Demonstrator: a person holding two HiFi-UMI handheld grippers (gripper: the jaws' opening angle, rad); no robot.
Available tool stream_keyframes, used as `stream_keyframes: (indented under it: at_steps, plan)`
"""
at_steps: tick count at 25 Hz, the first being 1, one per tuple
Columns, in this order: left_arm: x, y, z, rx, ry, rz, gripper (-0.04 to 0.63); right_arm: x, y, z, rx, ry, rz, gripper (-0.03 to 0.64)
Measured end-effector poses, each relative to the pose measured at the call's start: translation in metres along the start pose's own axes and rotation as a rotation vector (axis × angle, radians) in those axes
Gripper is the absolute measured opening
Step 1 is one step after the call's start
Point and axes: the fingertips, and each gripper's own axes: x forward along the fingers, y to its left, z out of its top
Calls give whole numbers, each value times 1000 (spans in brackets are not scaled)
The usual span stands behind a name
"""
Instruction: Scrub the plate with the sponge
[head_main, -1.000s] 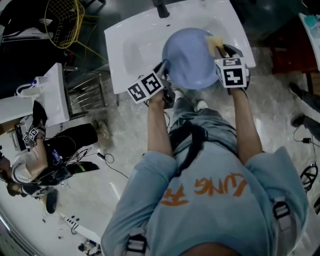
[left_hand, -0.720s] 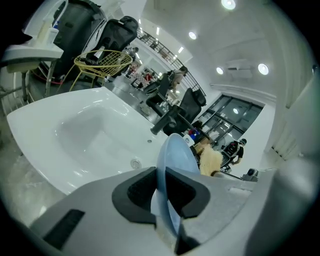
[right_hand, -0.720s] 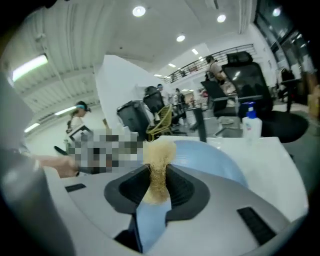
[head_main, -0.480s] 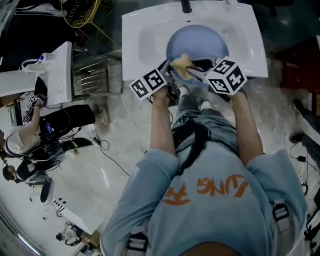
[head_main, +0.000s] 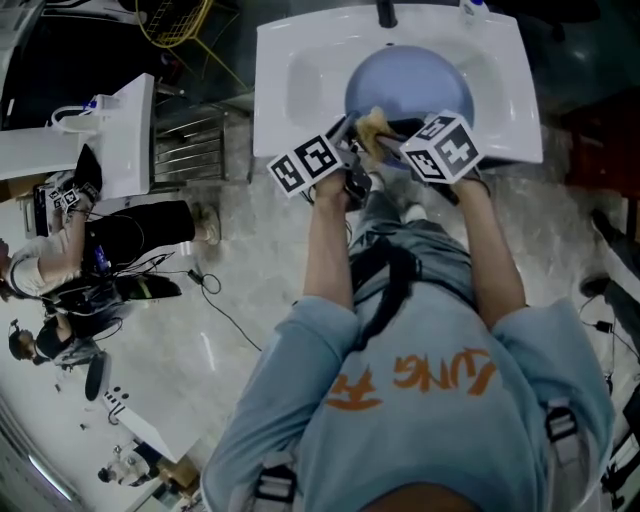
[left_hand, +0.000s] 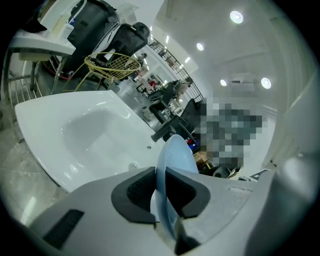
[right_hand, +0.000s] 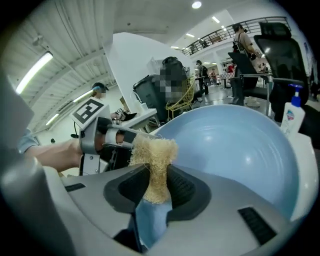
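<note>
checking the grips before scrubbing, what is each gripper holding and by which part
Left gripper clamps the blue plate by its rim. Right gripper pinches the sponge by its lower half.

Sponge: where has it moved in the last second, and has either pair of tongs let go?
The sponge, pinched in the right tongs, swept from the right side of the plate across to its near left edge, close beside the left tongs. Nothing was let go. The left tongs stay clamped on the plate's near rim, with the plate over the sink.
</note>
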Motion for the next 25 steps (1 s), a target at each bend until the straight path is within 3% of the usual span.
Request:
stream_keyframes:
  at_steps: [4, 12, 25]
  plan:
    - [-2, 3, 2, 4, -3, 8, 43, -9, -23, -4, -29, 45, -139, 100]
    - [3, -7, -1, 16, 9, -4, 44, -37, -62, -12, 47, 30, -309, 100]
    - [1, 1, -5, 1, 0, 11, 44, -98, -119, -48, 220, -22, -507, 97]
